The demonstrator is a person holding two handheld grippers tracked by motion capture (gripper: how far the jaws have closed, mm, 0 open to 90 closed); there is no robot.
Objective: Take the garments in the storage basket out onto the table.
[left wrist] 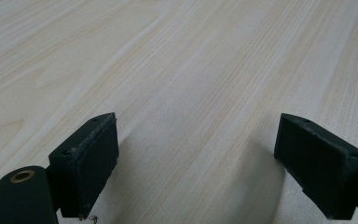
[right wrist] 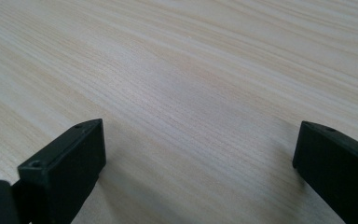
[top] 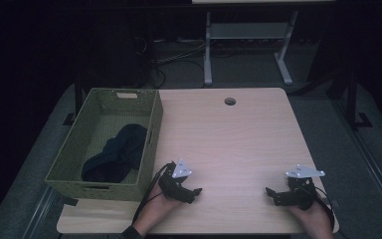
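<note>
One dark blue cloth point(top: 117, 153) is lying crumpled inside one green woven basket point(top: 155, 130), toward the basket's right wall and near end. It is the only thing in the basket. The basket is standing on the left part of one light wooden table point(top: 238, 144), and its left side is reaching past the table's left edge. One small round hole point(top: 230, 101) is sitting in the table top near the far edge.

Two grippers are resting at the near edge of the table, each one held by one hand. The left gripper point(top: 195, 192) is lying just beside the basket's near right corner, and the left hand point(top: 155, 206) is coming in from the bottom. The right gripper point(top: 271, 194) is lying well apart from it, toward the right side, with the right hand point(top: 311, 214) behind it. The two grippers are pointing toward each other. One grey three-cornered plate is sitting on top of each.

In the left gripper view, the two black jaws of the left gripper point(left wrist: 196, 161) are standing wide apart with bare wood between them. In the right gripper view, the right gripper point(right wrist: 198, 161) is also spread wide over bare wood, pinching nothing.

Beyond the table, the white legs of another table point(top: 248, 45) and some cables point(top: 169, 57) are showing on a dark floor.
</note>
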